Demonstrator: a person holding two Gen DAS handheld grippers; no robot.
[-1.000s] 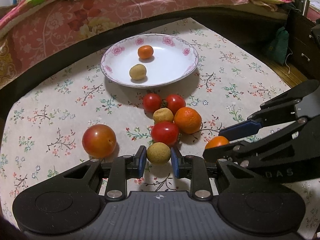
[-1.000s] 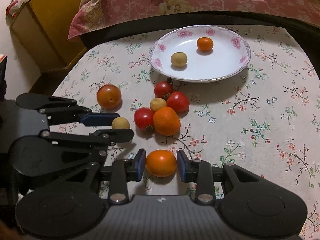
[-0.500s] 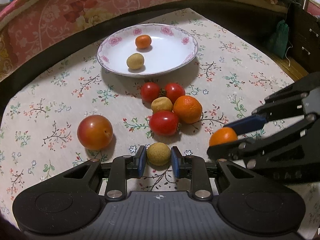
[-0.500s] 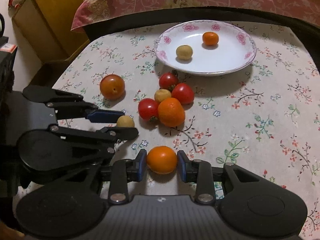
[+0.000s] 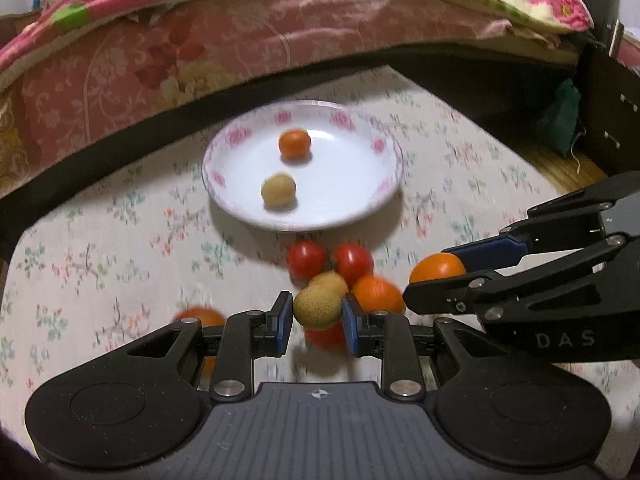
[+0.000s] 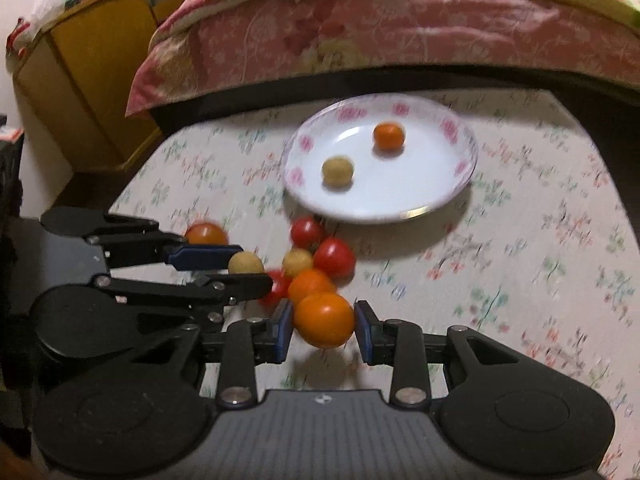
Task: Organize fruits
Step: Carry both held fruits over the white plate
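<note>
My left gripper (image 5: pixel 316 322) is shut on a small tan round fruit (image 5: pixel 317 307) and holds it above the table. My right gripper (image 6: pixel 323 328) is shut on an orange fruit (image 6: pixel 324 320), also lifted. Each gripper shows in the other's view: the right one (image 5: pixel 438 276) with the orange fruit (image 5: pixel 437 267), the left one (image 6: pixel 248 266) with the tan fruit (image 6: pixel 245 263). A white plate with a pink flower rim (image 5: pixel 360 204) (image 6: pixel 452 196) holds a tan fruit (image 5: pixel 279 189) and a small orange fruit (image 5: pixel 295 143). A cluster of red tomatoes (image 5: pixel 352 260), a tan fruit and an orange lies below both grippers.
A larger red-orange fruit (image 6: pixel 206 234) lies apart at the left, partly hidden by my left gripper (image 5: pixel 200 316). The floral tablecloth (image 5: pixel 100 240) covers the table. A bed with pink quilts (image 5: pixel 200 40) runs behind it. A yellow cabinet (image 6: pixel 92 80) stands at the far left.
Both grippers have risen and moved forward toward the plate, each carrying its fruit off the tablecloth. The fruit cluster now lies under the fingertips.
</note>
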